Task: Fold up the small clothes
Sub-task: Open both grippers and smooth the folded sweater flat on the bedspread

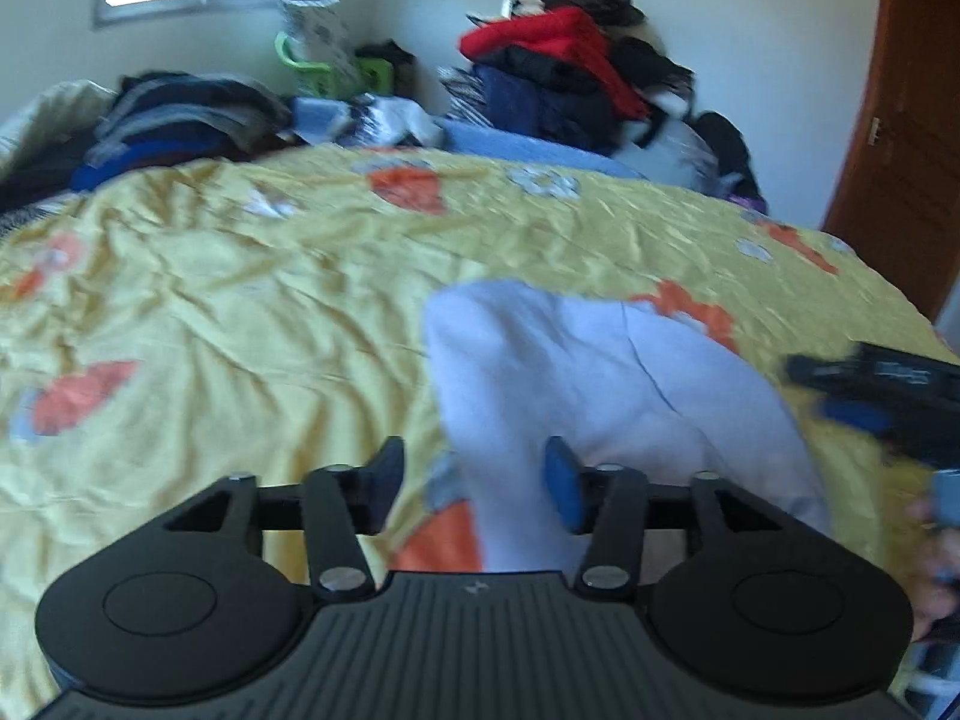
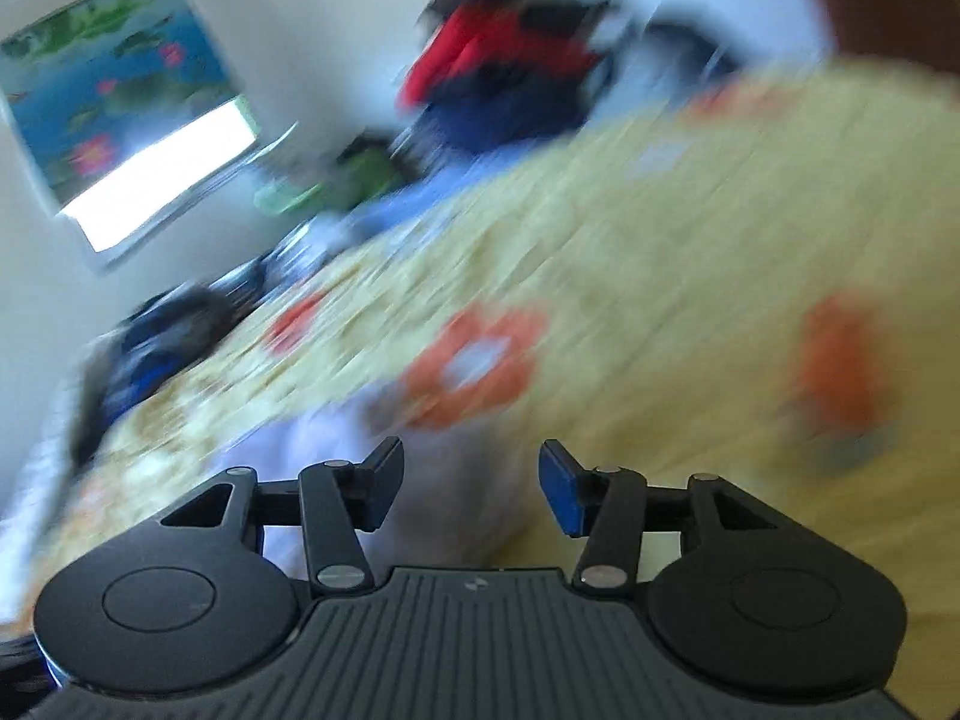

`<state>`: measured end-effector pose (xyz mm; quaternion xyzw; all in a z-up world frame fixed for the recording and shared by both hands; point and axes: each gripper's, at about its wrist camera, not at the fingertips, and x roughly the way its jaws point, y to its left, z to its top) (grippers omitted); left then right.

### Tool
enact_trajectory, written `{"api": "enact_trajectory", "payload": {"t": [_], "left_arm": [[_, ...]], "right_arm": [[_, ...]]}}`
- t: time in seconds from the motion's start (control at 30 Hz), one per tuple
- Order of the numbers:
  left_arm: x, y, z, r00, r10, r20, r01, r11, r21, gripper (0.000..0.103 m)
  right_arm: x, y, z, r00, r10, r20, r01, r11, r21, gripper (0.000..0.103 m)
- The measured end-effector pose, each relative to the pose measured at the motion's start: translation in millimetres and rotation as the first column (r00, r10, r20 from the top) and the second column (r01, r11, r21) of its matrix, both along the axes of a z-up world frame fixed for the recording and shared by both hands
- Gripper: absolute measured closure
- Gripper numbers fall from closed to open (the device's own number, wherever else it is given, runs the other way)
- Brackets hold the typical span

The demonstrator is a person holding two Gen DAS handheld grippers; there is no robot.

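A small pale lilac garment [image 1: 600, 384] lies flat on the yellow flowered bedspread [image 1: 240, 300]. My left gripper [image 1: 474, 480] is open, just above the garment's near left edge, with nothing between its pads. My right gripper [image 1: 852, 390] shows at the right edge of the left wrist view, beside the garment's right side. In the blurred right wrist view, the right gripper [image 2: 471, 486] is open and empty, and the pale garment [image 2: 312, 444] lies under its left finger.
A stack of folded dark clothes [image 1: 180, 120] sits at the bed's far left. A tall heap with a red jacket [image 1: 558, 54] stands at the far end. A green basket [image 1: 336, 69] is by the wall. A brown door [image 1: 906, 120] is at right.
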<state>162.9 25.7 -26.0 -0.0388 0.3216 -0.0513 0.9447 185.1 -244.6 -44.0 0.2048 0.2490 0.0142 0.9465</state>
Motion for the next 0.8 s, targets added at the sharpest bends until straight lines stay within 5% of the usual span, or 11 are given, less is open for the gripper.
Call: {"api": "enact_trajectory", "payload": {"t": [0.1,0.23,0.33,0.47,0.63,0.8], "left_arm": [[-7.5,1.2,1.8,1.000,0.001,-0.005,-0.001,1.000,0.026,0.044],[-12.7,-4.6,-7.0,1.000,-0.007,-0.024,0.008,0.998,0.057,0.044],[-14.9,-6.5,-10.5,1.000,0.004,-0.031,-0.003,0.999,0.048,0.044],[-19.1,-8.3,-9.0,1.000,0.007,-0.022,-0.006,0.999,0.051,0.040],[-22.5,-9.6,-9.4,0.999,0.033,-0.022,-0.032,0.998,0.045,0.037],[-39.8,-8.3,-3.6,0.999,0.041,-0.011,-0.041,0.998,0.039,0.036]], "right_arm": [[-26.8,20.7,18.6,0.986,0.135,0.102,-0.122,0.984,-0.128,0.049],[-37.0,58.2,10.6,0.915,0.404,0.004,-0.394,0.893,-0.216,0.044],[-31.4,69.7,-6.8,0.947,0.310,-0.085,-0.320,0.882,-0.346,0.043],[-44.7,57.2,-0.6,0.956,0.287,-0.052,-0.291,0.927,-0.234,0.040],[-51.6,71.4,-4.8,0.945,0.318,-0.080,-0.326,0.892,-0.313,0.033],[-59.8,64.4,-5.2,0.956,0.282,-0.082,-0.294,0.920,-0.260,0.033]]}}
